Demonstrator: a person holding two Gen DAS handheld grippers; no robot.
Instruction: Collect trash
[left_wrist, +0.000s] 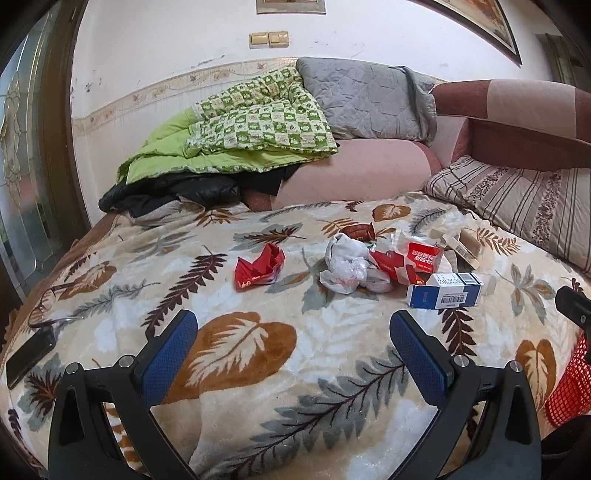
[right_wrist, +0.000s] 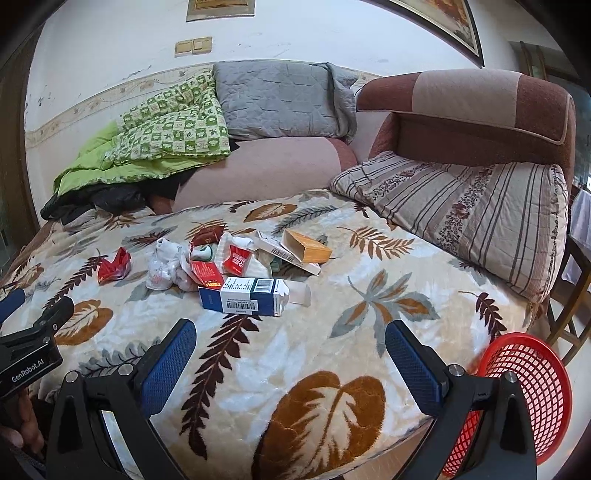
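Across mid-frame in both views, trash sits in a loose cluster on the leaf-print blanket. Left wrist view: crumpled red wrapper lies apart, left of the pile; white plastic bag at centre, touching a red-and-white carton to its right; blue-and-white box w/ barcode lies on its side at the pile's near edge. Small brown packet behind the bag. Right wrist view shows an open tan box at the pile's right end.

Left gripper, lower centre: fingers spread wide, nothing between them, above bare blanket, well short of the trash. Right gripper, lower centre of its view: also spread wide, empty, just short of the blue-and-white box.

Red mesh basket at lower right, off the bed edge. Dark phone on blanket, lower left of left view. Green quilt and grey pillow piled in the upper part of the frame; striped pillow right.
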